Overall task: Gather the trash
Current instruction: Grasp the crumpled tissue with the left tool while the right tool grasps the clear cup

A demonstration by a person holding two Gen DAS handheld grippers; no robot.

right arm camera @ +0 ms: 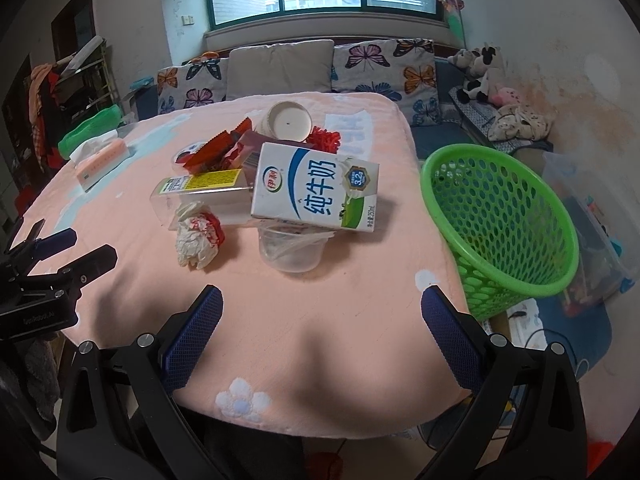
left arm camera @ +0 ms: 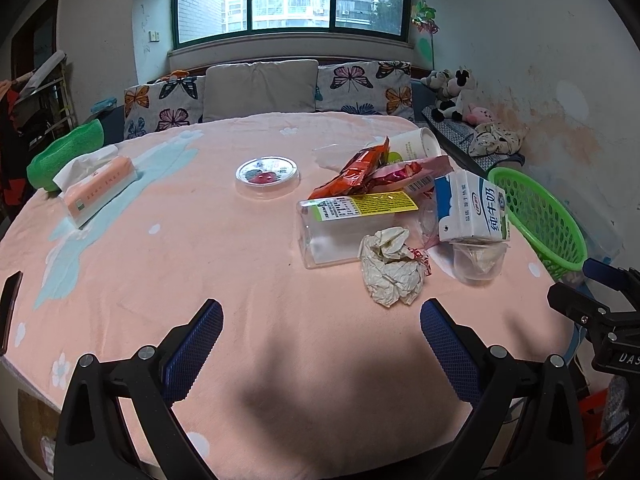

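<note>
The left claw [left arm camera: 320, 354] hangs wide and empty, the crumpled paper [left arm camera: 392, 266] just ahead to its right on the bench [left arm camera: 240, 264]. The right claw [right arm camera: 322, 346], also wide and empty, is probably nearer the milk carton [right arm camera: 316, 190], which lies flat straight ahead, and the green basket [right arm camera: 500, 224] beyond the bench's right edge.

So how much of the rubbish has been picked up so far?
None yet, it seems. The green basket looks empty. The left gripper and right gripper have open jaws holding nothing. The milk carton, crumpled paper, plastic cup and orange wrapper remain on the table.
</note>
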